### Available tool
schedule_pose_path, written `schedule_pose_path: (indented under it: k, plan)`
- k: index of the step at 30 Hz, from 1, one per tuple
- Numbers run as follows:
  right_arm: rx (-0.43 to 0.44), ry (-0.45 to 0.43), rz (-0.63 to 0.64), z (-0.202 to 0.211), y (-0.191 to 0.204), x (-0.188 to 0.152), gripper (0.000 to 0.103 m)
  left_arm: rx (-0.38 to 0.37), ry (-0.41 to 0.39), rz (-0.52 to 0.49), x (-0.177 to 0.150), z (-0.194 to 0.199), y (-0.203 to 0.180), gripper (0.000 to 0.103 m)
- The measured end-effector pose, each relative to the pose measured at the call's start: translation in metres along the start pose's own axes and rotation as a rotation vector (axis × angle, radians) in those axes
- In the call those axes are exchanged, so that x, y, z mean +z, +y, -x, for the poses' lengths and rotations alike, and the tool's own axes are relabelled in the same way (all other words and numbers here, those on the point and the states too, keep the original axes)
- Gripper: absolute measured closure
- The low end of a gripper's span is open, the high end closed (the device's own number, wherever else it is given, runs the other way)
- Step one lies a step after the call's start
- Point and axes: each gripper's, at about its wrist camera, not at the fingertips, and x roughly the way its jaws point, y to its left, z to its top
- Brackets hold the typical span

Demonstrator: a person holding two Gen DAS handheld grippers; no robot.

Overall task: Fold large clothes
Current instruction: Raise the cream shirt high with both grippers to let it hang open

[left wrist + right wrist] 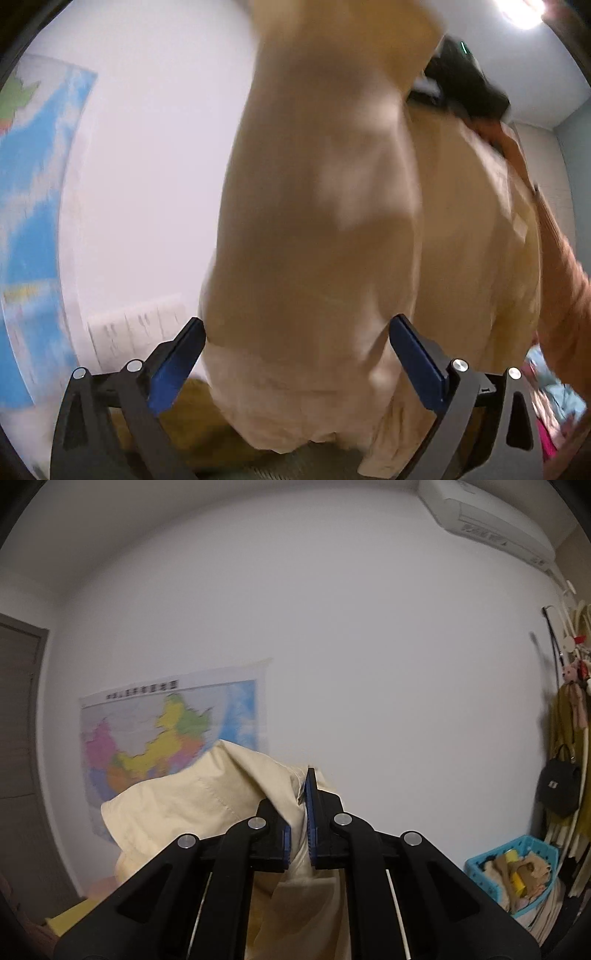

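Your left gripper (297,363) has its blue-padded fingers (417,363) spread wide, released. The cream-coloured cotton garment (317,221) hangs down in front of that camera in a thick, blurred fold, and its lower part drops between the two fingers; neither pad is seen pressing on it. Behind the cloth on the right side of the left wrist view you can see part of a black device (465,81) high up, its shape too blurred to read, and a person's orange knitted sleeve (561,280) runs down the right edge. A white wall (147,166) fills the left side, with a blue poster (33,229) at the far left.

Your right gripper (300,825) is clenched on the same garment (192,812): the two pads stand almost together with a bunched edge of the cream fabric pinched between them. From the pinch the cloth billows up and to the left and also hangs down below the fingers, so the garment is held in the air, lying on no surface in view.

Beyond it the right wrist view shows a colourful wall map (162,734) on the white wall, a white air conditioner (491,520) at the upper right, a dark door (18,746) at the left edge, and a blue plastic basket (476,864) with yellowish things in it at the lower right, below hanging clothes and a black bag (559,786).
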Motion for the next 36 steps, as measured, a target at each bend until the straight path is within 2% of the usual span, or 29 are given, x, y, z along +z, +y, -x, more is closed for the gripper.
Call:
schedule_pose_path:
  k: [1, 3, 4, 5, 10, 11, 13, 15, 17, 20, 22, 25, 28, 31, 34, 36]
  plan:
    - [0.009, 0.012, 0.003, 0.000, 0.006, -0.004, 0.096, -0.003, 0.009, 0.013, -0.010, 0.003, -0.005, 0.011]
    - [0.027, 0.052, 0.001, 0.001, 0.018, -0.015, 0.097, -0.023, 0.028, 0.037, -0.031, 0.006, -0.012, 0.050]
    - [0.047, 0.066, -0.009, 0.002, 0.024, -0.022, 0.097, -0.019, 0.040, 0.046, -0.037, 0.011, -0.011, 0.083]
    - [0.053, 0.076, -0.008, 0.004, 0.029, -0.026, 0.098, 0.008, 0.061, 0.077, -0.042, 0.014, -0.009, 0.093]
    - [0.095, 0.058, -0.029, 0.033, 0.046, -0.029, 0.098, 0.146, 0.016, 0.175, -0.012, 0.068, 0.025, 0.099]
    - [0.105, 0.048, -0.029, 0.041, 0.049, -0.027, 0.098, 0.174, -0.004, 0.179, 0.005, 0.083, 0.016, 0.099]
    - [0.106, 0.033, -0.019, 0.053, 0.057, -0.025, 0.098, 0.223, -0.041, 0.157, 0.029, 0.111, 0.018, 0.100]
    - [0.122, 0.009, -0.022, 0.065, 0.062, -0.022, 0.098, 0.274, -0.089, 0.114, 0.045, 0.130, 0.037, 0.100]
    - [0.153, -0.014, -0.038, 0.074, 0.064, -0.021, 0.098, 0.340, -0.127, 0.059, 0.076, 0.169, 0.026, 0.100]
    - [0.195, -0.039, -0.052, 0.081, 0.067, -0.020, 0.098, 0.441, -0.152, -0.007, 0.108, 0.199, 0.025, 0.099]
    - [0.234, -0.039, -0.066, 0.079, 0.069, -0.020, 0.098, 0.505, -0.158, -0.049, 0.125, 0.222, 0.007, 0.099]
    - [0.296, -0.026, -0.086, 0.071, 0.074, -0.023, 0.098, 0.606, -0.134, -0.072, 0.150, 0.255, -0.009, 0.099]
    - [0.354, -0.024, -0.089, 0.066, 0.084, -0.030, 0.098, 0.660, -0.108, -0.072, 0.157, 0.285, -0.033, 0.099]
    - [0.394, -0.011, -0.089, 0.060, 0.089, -0.038, 0.098, 0.753, -0.064, -0.106, 0.161, 0.297, -0.056, 0.099]
    - [0.438, 0.041, -0.121, 0.019, 0.087, -0.052, 0.098, 0.808, -0.011, -0.082, 0.162, 0.292, -0.039, 0.099]
    - [0.454, 0.115, -0.171, -0.027, 0.080, -0.070, 0.098, 0.839, 0.060, 0.005, 0.149, 0.282, -0.003, 0.099]
